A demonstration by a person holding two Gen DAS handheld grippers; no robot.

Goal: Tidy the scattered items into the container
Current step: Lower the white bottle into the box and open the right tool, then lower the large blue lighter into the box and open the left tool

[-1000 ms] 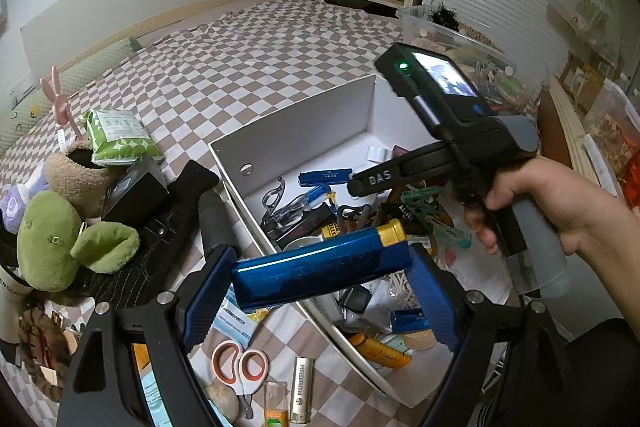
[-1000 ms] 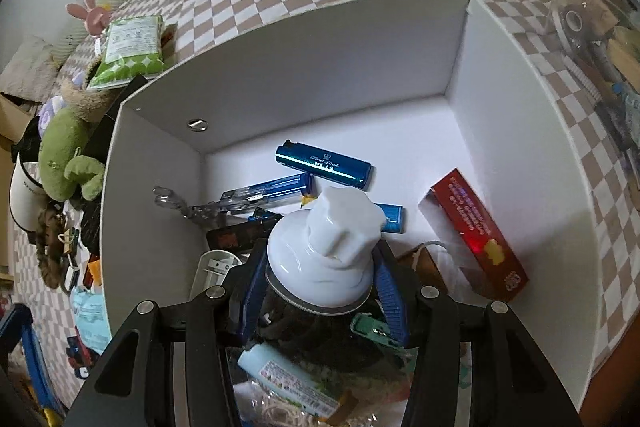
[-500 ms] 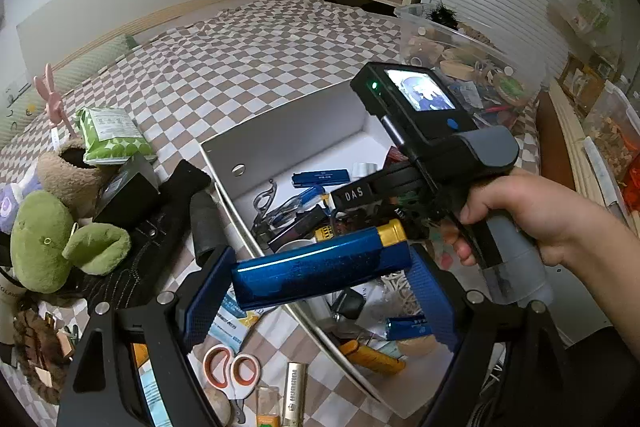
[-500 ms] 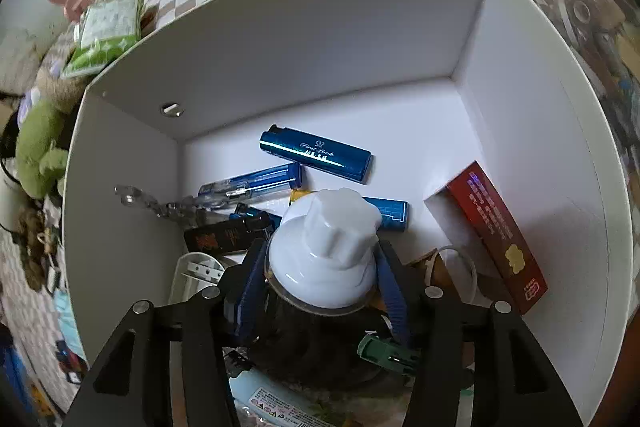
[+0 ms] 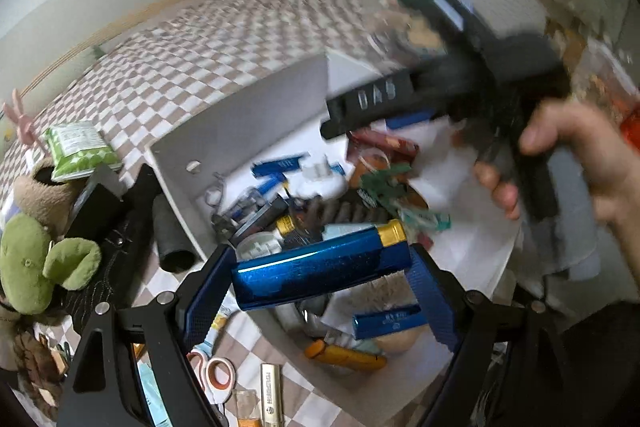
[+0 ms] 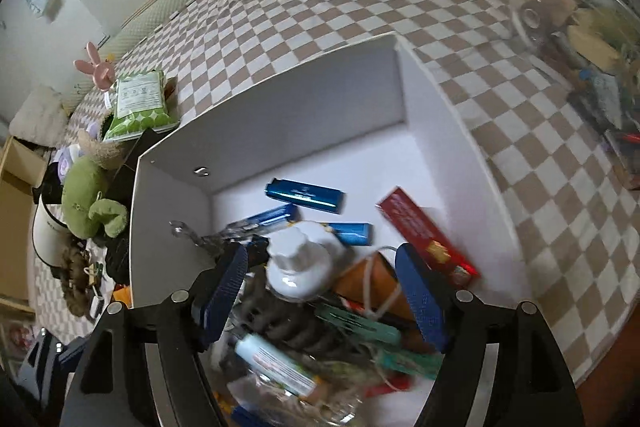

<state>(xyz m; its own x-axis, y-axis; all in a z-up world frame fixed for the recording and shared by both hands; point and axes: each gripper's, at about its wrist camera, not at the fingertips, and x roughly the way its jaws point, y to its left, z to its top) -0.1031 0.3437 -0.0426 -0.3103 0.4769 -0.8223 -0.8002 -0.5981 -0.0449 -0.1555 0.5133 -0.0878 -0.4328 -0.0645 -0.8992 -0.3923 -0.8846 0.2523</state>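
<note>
My left gripper [image 5: 320, 267] is shut on a blue lighter with a gold end [image 5: 320, 263], held crosswise above the near corner of the white box [image 5: 244, 115]. My right gripper [image 6: 320, 291] is open above the box [image 6: 460, 115]. The white-capped dark jar [image 6: 300, 267] lies in the box among lighters, clips and a red packet [image 6: 424, 231], free of the blue pads. In the left wrist view the right gripper's body [image 5: 460, 83] shows blurred, raised over the box.
Scissors [image 5: 212, 375], a gold tube [image 5: 270, 399] and small items lie on the checkered cloth in front of the box. A green plush [image 5: 36, 267], black pouch [image 5: 120, 227] and green snack bag [image 5: 76, 147] sit left of it. A clear bin [image 6: 580, 39] stands at right.
My right gripper opened and let go of the white-capped jar, which now lies in the box, then lifted away. My left gripper still holds the blue lighter and shifted slightly over the box.
</note>
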